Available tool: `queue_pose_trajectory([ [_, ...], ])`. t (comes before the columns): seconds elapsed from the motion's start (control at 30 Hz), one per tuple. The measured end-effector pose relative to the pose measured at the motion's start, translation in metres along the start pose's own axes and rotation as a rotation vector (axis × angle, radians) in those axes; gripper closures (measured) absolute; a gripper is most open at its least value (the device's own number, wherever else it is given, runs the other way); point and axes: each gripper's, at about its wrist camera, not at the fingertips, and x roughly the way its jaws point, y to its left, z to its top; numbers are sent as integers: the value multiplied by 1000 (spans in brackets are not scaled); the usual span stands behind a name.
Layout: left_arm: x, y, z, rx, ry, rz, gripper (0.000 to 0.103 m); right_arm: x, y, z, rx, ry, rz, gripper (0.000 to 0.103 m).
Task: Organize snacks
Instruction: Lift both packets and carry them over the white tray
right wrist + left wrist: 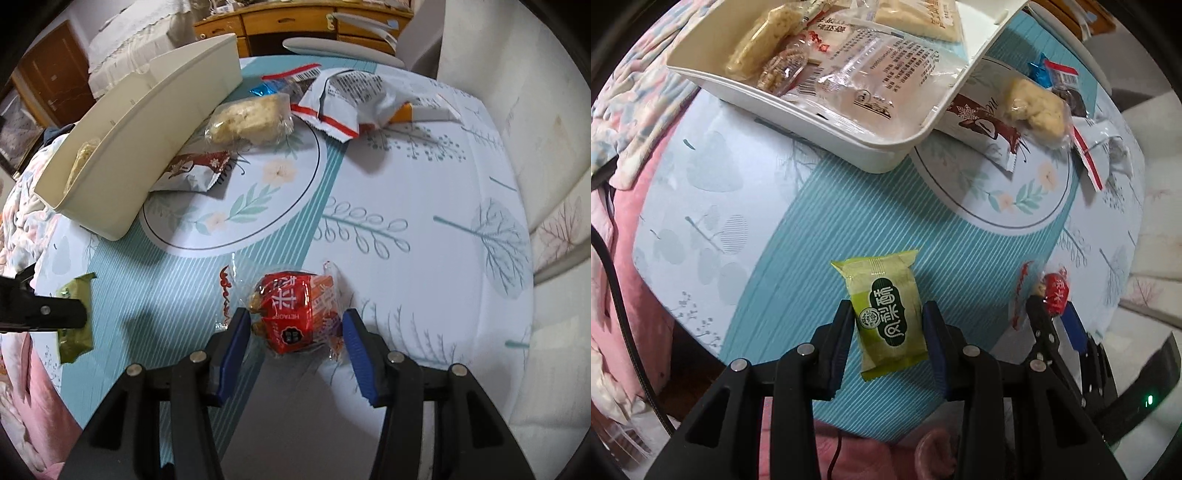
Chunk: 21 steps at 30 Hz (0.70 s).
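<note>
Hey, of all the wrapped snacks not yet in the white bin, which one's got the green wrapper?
The green-wrapped pastry clamped in the left gripper. The other loose snacks are wrapped in red, clear, white or blue, including the red packet between the right gripper's fingers.

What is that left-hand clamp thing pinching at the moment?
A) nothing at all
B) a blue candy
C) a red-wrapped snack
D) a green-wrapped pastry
D: in the left wrist view, the left gripper has its fingers closed on both sides of the green-wrapped pastry, held above the table; the red-wrapped snack sits between the right gripper's fingers instead.
</note>
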Motion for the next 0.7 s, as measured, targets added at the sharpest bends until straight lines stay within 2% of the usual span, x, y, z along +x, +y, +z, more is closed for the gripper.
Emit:
queue_pose_trajectory([
  [0.07,-10,15,-3,21,4,-3,67,-3,3,-1,11,9,1,51],
  [0.33,-45,35,2,151,2,-23,66,-24,31,-2,14,-9,-19,51],
  [0.7,-108,65,28,391,-99,-81,66,-60,88,9,80,-97,-55,51],
])
